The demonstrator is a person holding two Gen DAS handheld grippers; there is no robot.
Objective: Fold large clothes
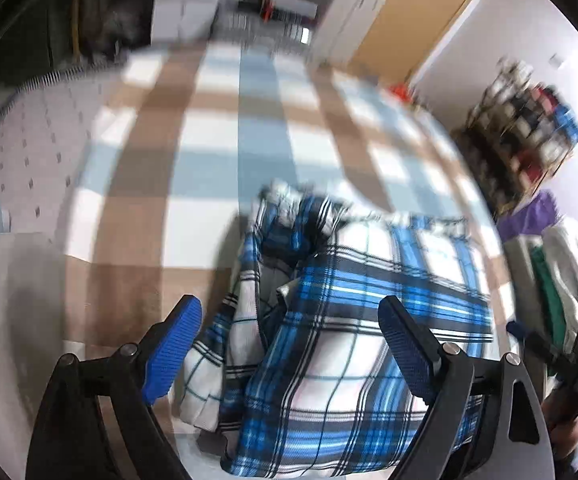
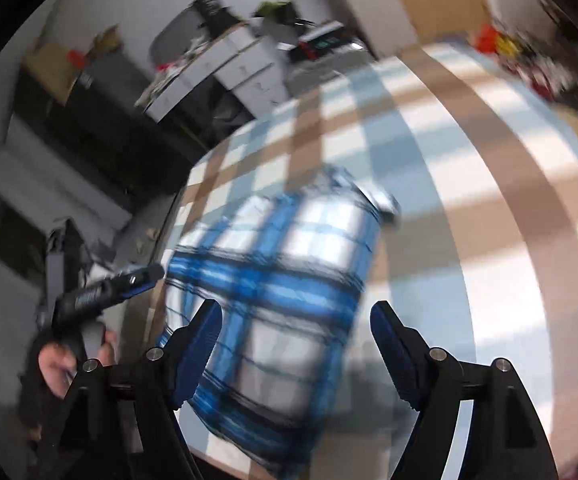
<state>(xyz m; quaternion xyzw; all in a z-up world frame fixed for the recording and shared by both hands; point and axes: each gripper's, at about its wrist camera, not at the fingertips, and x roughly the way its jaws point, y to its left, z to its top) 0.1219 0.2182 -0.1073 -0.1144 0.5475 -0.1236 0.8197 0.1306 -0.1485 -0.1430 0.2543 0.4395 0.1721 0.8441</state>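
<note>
- Shirt, a blue-and-white plaid one, lies folded into a thick bundle on the bed, which is covered in a brown, pale blue and white check; the bundle sits near the bed's near edge, under both sets of tongs.
- Left tongs stand spread, blue pads either side of the bundle and pinching nothing. If they drop low on the way out, a pad could snag the loose white-lined flap at the bundle's left and drag the fold open.
- Right tongs are likewise spread with nothing between the pads; the shirt shows beyond them. The view is badly smeared, so I judge a fast sweep here; a careless pass could clip the top layer and skew the stack.
- The bunched collar end at the far side looks raised and uneven; left unpressed, it may spring the fold apart.
- The bundle's closeness to the bed's edge makes a nudge risky, as it could slide off.
</note>
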